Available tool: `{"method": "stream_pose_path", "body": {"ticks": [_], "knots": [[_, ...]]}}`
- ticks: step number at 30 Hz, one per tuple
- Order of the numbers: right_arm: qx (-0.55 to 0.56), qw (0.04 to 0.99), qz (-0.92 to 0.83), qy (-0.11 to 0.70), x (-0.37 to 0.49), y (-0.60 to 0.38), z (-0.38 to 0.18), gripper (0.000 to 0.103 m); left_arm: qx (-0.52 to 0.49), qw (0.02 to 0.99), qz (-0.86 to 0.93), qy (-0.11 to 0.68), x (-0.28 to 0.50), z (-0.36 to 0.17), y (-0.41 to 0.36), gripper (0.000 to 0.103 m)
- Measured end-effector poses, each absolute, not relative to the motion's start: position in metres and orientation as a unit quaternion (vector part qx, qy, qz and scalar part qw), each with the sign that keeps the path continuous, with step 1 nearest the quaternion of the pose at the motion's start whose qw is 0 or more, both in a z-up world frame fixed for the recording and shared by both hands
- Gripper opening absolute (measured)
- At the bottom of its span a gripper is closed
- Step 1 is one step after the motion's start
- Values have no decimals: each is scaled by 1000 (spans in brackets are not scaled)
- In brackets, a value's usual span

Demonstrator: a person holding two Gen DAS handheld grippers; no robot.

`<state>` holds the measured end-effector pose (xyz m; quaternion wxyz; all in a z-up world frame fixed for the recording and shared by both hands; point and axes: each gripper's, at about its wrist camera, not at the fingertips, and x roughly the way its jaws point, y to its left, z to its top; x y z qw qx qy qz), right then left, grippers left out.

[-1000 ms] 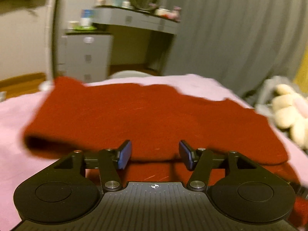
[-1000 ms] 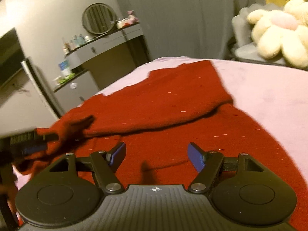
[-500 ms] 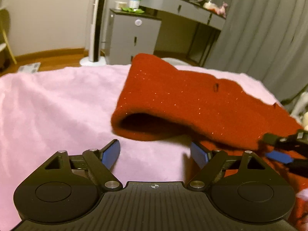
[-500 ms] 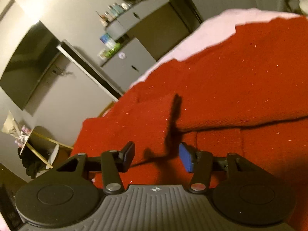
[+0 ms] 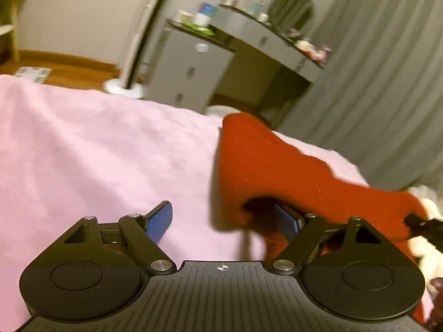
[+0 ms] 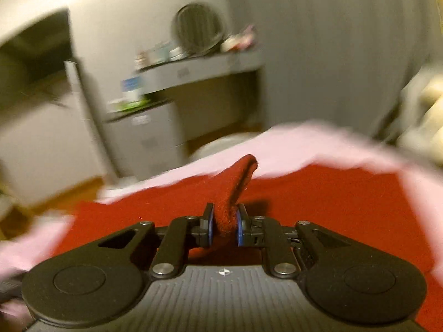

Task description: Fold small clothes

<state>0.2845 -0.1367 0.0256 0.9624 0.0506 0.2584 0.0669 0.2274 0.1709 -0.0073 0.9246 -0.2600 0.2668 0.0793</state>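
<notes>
Dim warm indoor light; heavy motion blur in right wrist view; fisheye bending, dark corners.

No words I can read

I see a blue and white tub [image 5: 206, 13] on the grey drawers [image 5: 191, 66], and bottles on the desk [image 5: 265, 41], but both views are too blurry. Any letters on them are just smudges to me. No numbers or signs either.
</notes>
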Motion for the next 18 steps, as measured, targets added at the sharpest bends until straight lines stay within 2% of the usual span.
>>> {"method": "stream_pose_path", "body": {"ticks": [4, 6, 8, 10, 13, 14, 15, 16, 18], "knots": [[10, 958, -9, 288, 287, -170, 7, 15, -213, 938, 49, 269, 233, -4, 142, 85], [36, 947, -8, 318, 290, -188, -7, 16, -188, 944, 41, 269, 235, -4, 132, 85], [80, 939, 10, 335, 291, -201, -15, 20, -182, 944, 36, 272, 238, -8, 129, 85], [103, 935, 19, 340, 293, -207, -19, 36, -185, 941, 35, 282, 240, -13, 126, 85], [128, 931, 36, 341, 300, -213, -23, 37, -177, 941, 39, 287, 244, -18, 122, 86], [127, 929, 40, 346, 305, -213, -25, 36, -171, 942, 39, 285, 245, -19, 119, 87], [120, 928, 44, 349, 308, -212, -24, 23, -167, 944, 40, 282, 246, -20, 117, 88], [106, 930, 46, 348, 307, -210, -22, 14, -163, 945, 41, 281, 247, -20, 113, 88], [43, 943, 37, 328, 309, -205, -13, 14, -152, 947, 39, 280, 254, -19, 105, 88]]}}
